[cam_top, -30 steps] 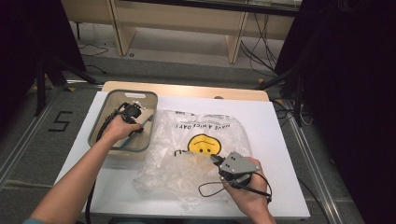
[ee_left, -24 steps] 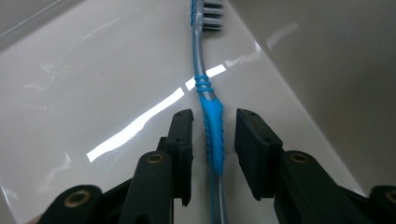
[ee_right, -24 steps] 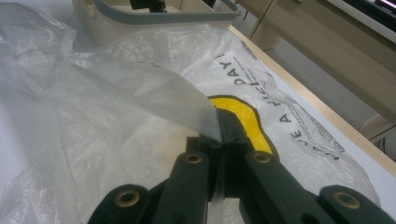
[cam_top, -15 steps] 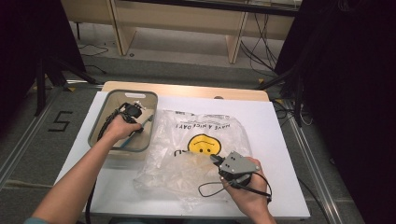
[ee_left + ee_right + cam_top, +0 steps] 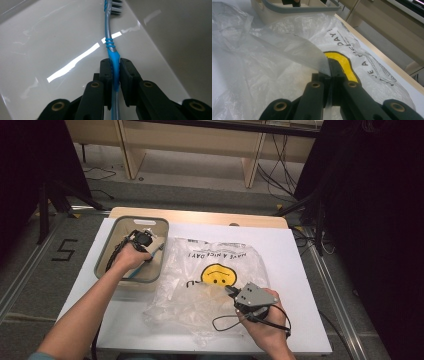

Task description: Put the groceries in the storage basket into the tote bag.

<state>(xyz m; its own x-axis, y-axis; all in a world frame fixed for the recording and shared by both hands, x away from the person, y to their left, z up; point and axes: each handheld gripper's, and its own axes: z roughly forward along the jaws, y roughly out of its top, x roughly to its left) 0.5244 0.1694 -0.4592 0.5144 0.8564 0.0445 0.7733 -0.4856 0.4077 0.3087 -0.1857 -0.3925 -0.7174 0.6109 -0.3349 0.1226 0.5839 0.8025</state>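
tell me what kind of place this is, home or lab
Probably a lab or recording setup: a white table on a taped, numbered floor, loose cables by wooden furniture, and dark curtains at the sides.

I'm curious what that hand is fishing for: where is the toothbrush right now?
The blue toothbrush lies in the beige bin at the table's left, beside the smiley plastic bag, its handle pinched between the left gripper jaws.

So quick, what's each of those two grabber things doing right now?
Left gripper: its jaws have just been closing and now clamp the blue toothbrush handle inside the bin.
Right gripper: shut on a fold of the clear plastic bag.
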